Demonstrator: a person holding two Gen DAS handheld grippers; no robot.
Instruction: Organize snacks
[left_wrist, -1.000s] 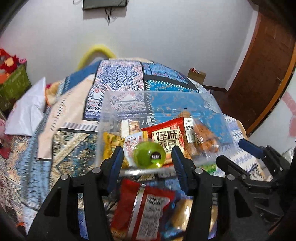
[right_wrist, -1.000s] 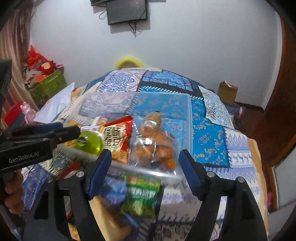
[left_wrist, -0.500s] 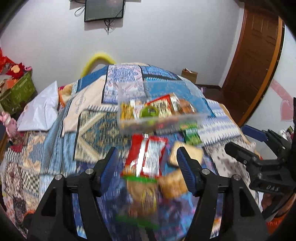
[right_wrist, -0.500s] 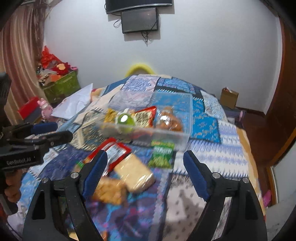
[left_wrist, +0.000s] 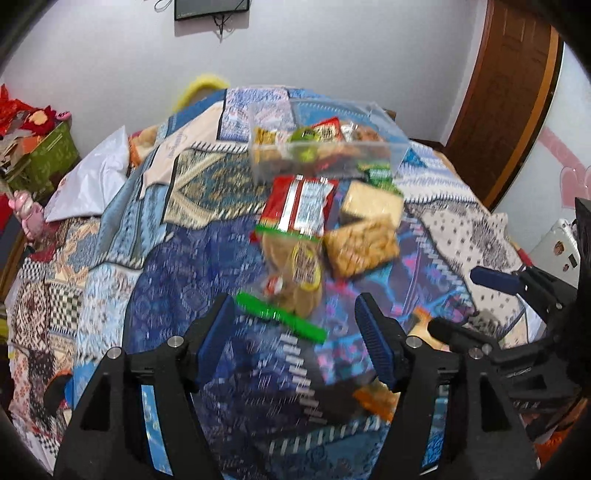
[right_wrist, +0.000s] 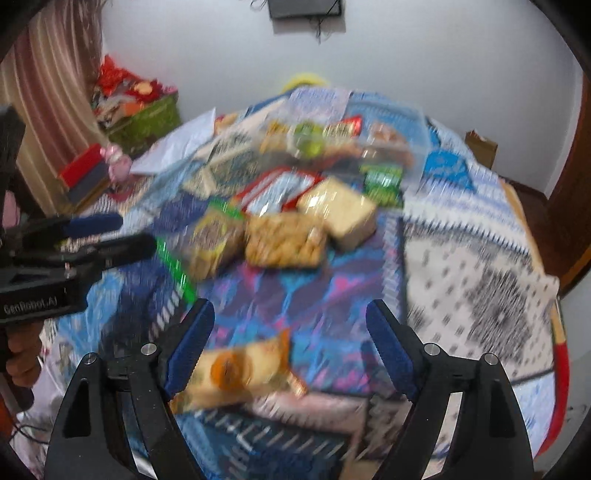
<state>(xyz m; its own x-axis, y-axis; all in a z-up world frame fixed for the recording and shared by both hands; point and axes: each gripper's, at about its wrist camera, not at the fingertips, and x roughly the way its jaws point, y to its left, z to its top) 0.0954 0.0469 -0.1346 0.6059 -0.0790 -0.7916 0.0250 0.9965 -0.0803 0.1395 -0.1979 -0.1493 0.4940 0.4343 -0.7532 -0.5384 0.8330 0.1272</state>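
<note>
on the patchwork bed, loose snack packs wait short of the bin

across the quilted bedspread (left_wrist: 207, 266) the snacks lie in a loose cluster, just in front of a clear plastic bin (left_wrist: 325, 147) that already holds several packets and a green round thing. nearest the left gripper (left_wrist: 295, 325) is a clear bag of round biscuits with a green header strip (left_wrist: 295, 269); its jaws are opening and nothing sits between them. the right gripper (right_wrist: 291, 336) stands wide and empty over an orange-printed packet (right_wrist: 236, 369) lying close to its left finger.

all of these look light, crinkly and slippery, and the biscuits and the crackers pack (right_wrist: 284, 240) would likely crush under a hard pinch. i'd judge the sealed edge or header strip the safer hold, not the belly.

a red packet (left_wrist: 299, 203), a pale wrapped block (left_wrist: 369, 203) and a small green packet (right_wrist: 382, 181) lie between the near packs and the bin, touching or overlapping. the bin's near wall must be cleared too. both views are blurred.
</note>
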